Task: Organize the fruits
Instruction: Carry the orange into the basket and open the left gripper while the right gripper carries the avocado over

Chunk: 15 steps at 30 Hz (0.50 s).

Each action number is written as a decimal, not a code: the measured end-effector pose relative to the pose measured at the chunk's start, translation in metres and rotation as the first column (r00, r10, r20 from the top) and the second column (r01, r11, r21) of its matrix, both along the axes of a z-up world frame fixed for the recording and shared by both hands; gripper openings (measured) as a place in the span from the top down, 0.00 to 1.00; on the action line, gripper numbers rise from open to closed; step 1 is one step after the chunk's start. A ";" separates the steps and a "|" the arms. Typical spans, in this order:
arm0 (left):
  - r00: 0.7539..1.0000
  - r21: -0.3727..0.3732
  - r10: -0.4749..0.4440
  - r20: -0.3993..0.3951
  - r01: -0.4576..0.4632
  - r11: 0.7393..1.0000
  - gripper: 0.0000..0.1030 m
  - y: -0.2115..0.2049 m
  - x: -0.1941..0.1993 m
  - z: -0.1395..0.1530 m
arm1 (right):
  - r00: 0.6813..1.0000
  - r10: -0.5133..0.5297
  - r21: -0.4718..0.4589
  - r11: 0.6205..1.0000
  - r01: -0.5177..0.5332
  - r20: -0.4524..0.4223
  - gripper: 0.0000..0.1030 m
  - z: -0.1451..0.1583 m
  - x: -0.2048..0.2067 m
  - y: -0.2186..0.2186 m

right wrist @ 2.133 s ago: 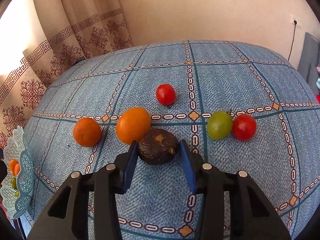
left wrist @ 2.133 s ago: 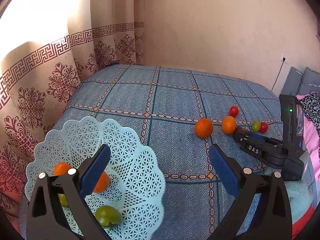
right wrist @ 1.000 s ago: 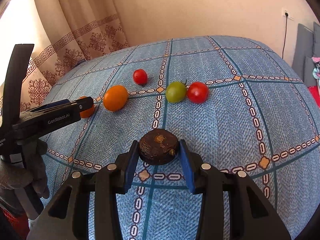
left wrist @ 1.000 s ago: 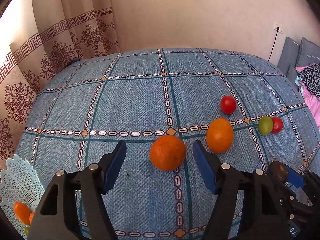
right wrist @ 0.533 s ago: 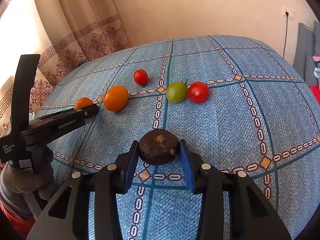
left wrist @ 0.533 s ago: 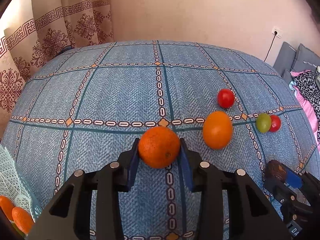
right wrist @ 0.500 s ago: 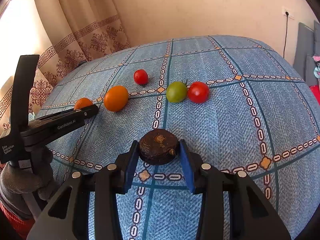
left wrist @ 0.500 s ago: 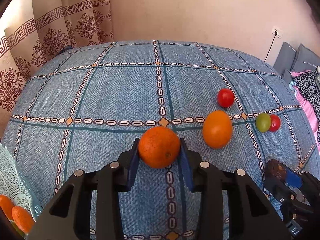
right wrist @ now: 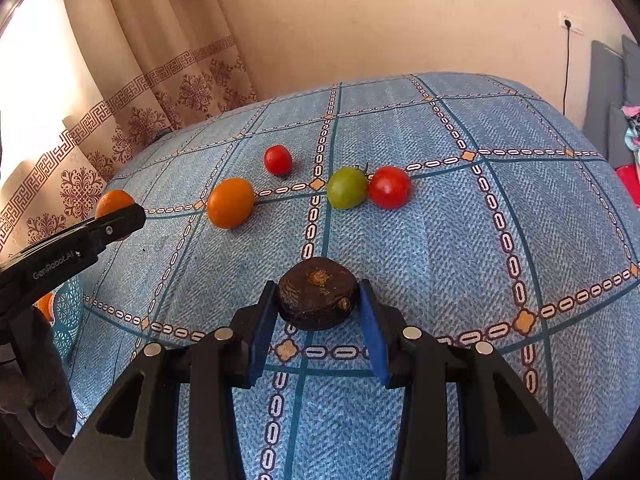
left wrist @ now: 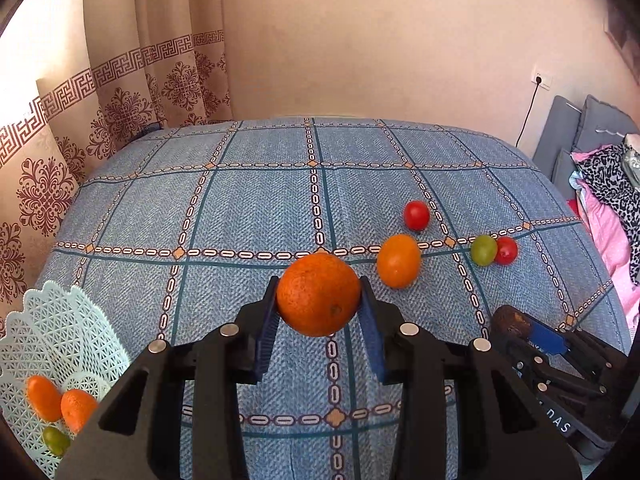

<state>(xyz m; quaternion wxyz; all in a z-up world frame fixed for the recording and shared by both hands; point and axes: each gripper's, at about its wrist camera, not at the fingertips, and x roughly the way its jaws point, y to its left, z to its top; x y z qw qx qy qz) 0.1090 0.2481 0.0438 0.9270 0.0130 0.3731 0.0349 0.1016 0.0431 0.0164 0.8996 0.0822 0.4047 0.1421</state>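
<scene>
Crosswise, dark fruit (right wrist: 317, 299), stem-scar up.

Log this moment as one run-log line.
left gripper: shut on round orange fruit | right gripper: shut on dark brown wrinkled fruit | pale lattice plastic basket: holds fruit

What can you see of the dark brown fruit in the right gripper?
The dark brown fruit is squat and rounded, with rough, wrinkled, near-black skin and a tan scar on top. It sits clamped between the blue pads of the right gripper, one pad on each side. It looks raised off the blue checked bedspread, though contact underneath cannot be ruled out. In the left wrist view it shows only as a dark lump at that gripper's tip.
</scene>
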 end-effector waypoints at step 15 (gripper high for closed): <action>0.994 -0.030 0.072 0.082 -0.070 0.997 0.63 0.039 -0.070 0.028 | 1.000 -0.015 0.012 1.000 0.015 0.018 0.60 0.010 -0.015 0.003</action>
